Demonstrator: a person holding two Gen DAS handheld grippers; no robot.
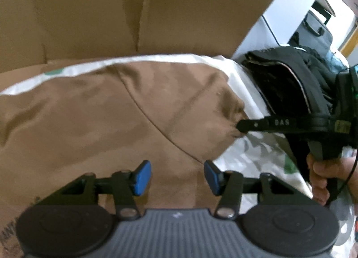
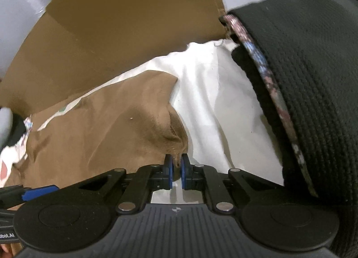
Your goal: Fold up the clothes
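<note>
Right gripper (image 2: 176, 166) pinches brown garment (image 2: 100, 128) edge; left gripper (image 1: 177, 177) gapes empty.

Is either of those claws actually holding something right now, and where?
The right gripper pinches the brown garment at a bunched edge; the left gripper is open, holding nothing.

Home bedroom, white printed bedsheet (image 1: 257, 152), heaped dark clothes (image 1: 286, 74), cardboard sheet (image 1: 89, 11) behind

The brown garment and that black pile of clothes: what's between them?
Only a strip of white sheet separates the brown garment from the black pile; nothing else lies there. The right wrist view shows it best.
</note>
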